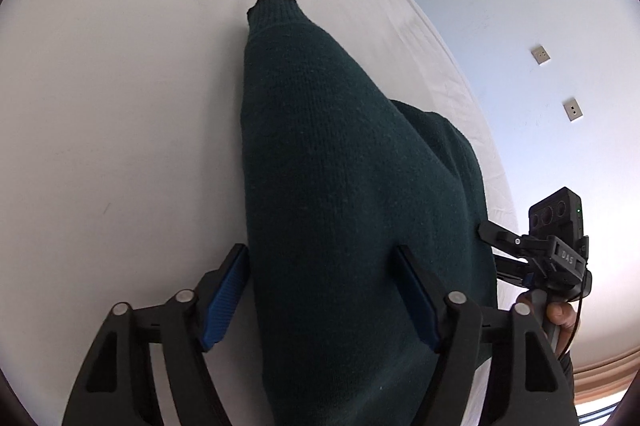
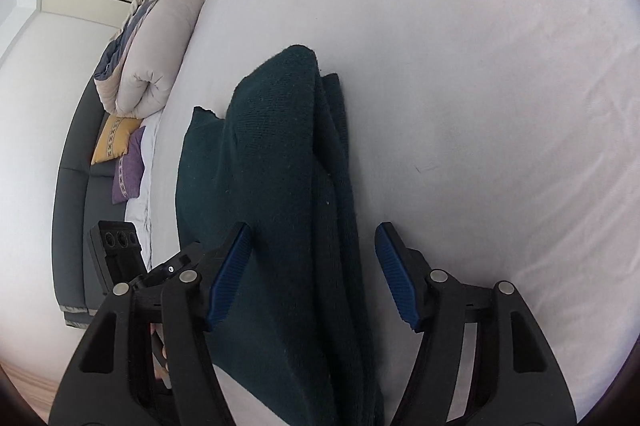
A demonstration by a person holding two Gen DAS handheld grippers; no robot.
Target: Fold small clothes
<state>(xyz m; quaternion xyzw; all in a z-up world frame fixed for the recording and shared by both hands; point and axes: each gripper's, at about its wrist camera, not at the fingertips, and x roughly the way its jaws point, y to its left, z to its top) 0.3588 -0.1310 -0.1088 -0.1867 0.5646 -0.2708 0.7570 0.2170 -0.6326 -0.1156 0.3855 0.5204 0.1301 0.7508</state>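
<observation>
Dark green knit sweater (image 1: 328, 185) lies bunched on the white bed (image 1: 120, 105), running up between my left gripper (image 1: 322, 296) fingers, which stand wide apart, blue pads off the wool. My right gripper (image 2: 314, 276) is likewise spread, its pads clear of the folded cloth between them. Farther off, a rolled duvet (image 2: 152, 61) and two cushions (image 2: 120, 153) sit by the sofa (image 2: 72, 226).

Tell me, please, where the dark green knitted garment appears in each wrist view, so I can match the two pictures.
Left wrist view: the dark green knitted garment fills the centre, running from its cuff at upper middle down between the open left gripper.
Right wrist view: the garment lies folded at centre-left, reaching the bottom edge.
Shared landmark: the white bed sheet beneath it.
</observation>
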